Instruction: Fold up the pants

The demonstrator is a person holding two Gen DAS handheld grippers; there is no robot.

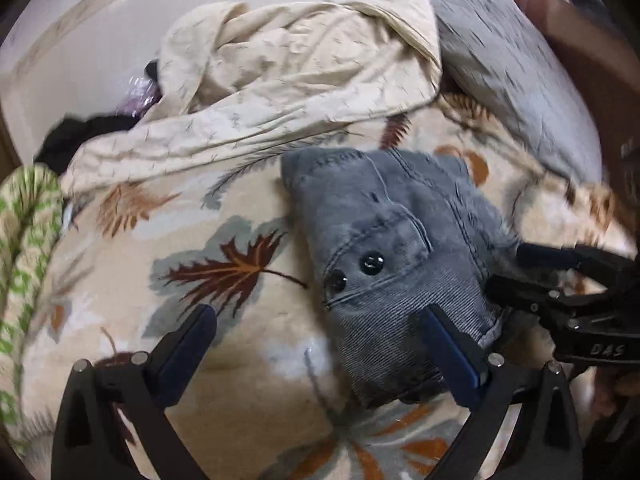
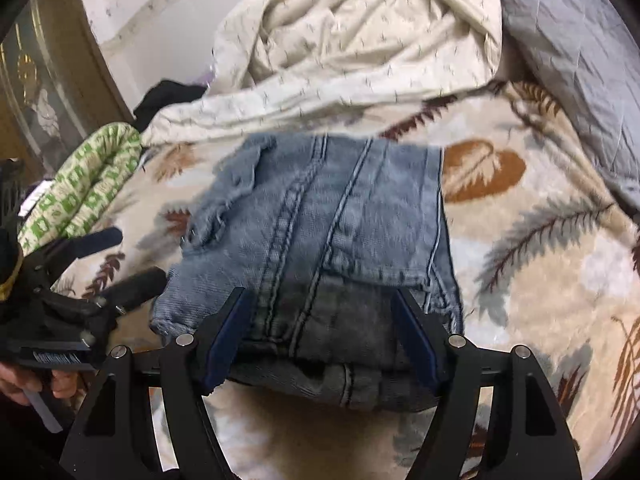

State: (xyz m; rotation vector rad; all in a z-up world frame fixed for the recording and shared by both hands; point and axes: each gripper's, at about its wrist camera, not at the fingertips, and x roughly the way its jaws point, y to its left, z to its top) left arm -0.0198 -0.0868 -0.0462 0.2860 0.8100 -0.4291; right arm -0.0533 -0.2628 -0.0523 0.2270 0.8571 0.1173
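1. Left wrist view: the folded grey-blue pants (image 1: 400, 248) lie as a compact bundle on a leaf-patterned blanket (image 1: 224, 280), to the right of centre, with two dark buttons (image 1: 372, 263) facing up.
2. The left gripper (image 1: 320, 316) stands wide open with nothing clamped. Its right finger (image 1: 452, 352) lies over the near edge of the pants, and its left finger (image 1: 188, 344) is well off the pants above bare blanket. Whether the right finger presses the cloth cannot be told.
3. The right gripper (image 1: 516, 268) comes in from the right edge, its tips at the right side of the bundle.
4. Behind the pants lie a crumpled cream sheet (image 1: 296, 80) and a grey pillow (image 1: 512, 72).
5. Right wrist view: the pants (image 2: 320, 232) fill the middle, seams running away from the camera, the near folded edge lying between the fingers.
6. The right gripper (image 2: 320, 304) is open fairly wide, straddling that near edge; the blue pads (image 2: 416, 344) flank the cloth without squeezing it.
7. The left gripper (image 2: 136, 256) shows at the left, open, its tips just beside the pants' left edge. A green-patterned cloth (image 2: 88, 184) lies beyond it.
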